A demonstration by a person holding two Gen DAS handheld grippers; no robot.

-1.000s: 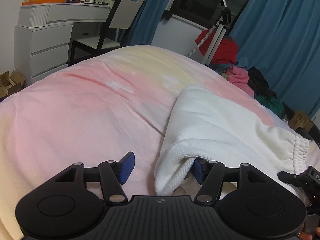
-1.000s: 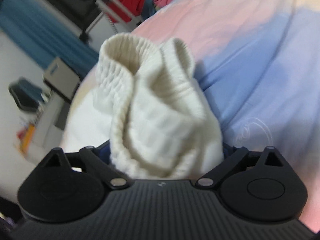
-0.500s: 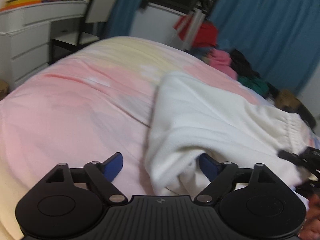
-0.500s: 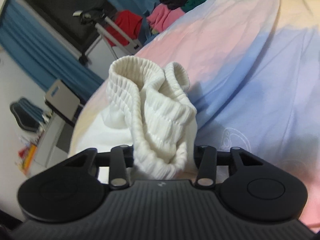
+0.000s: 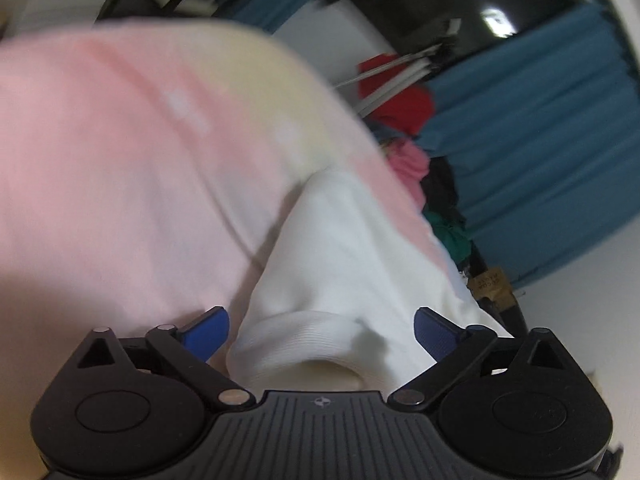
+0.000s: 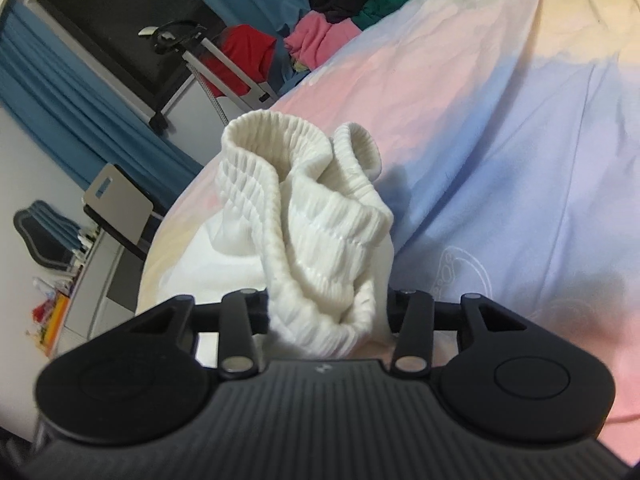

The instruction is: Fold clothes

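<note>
Garment: white sweatpants [image 5: 352, 248] lying on the pastel duvet [image 5: 120, 168], one ribbed cuff [image 5: 296, 336] at 6 o'clock in the left view, likely laid out for a fold.
Left gripper [image 5: 322, 330]: jaws spread wide, blue pads [image 5: 208, 330] either side of the cuff, gripping nothing; seemingly lined up to pinch it.
Right gripper [image 6: 326, 314]: clamped on the bunched elastic waistband [image 6: 304, 216], lifting it clear of the duvet.
Laundry pile [image 6: 348, 12]: 12 o'clock in the right view, well apart.

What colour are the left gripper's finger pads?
Blue pads on black arms, clearest in the left wrist view.
</note>
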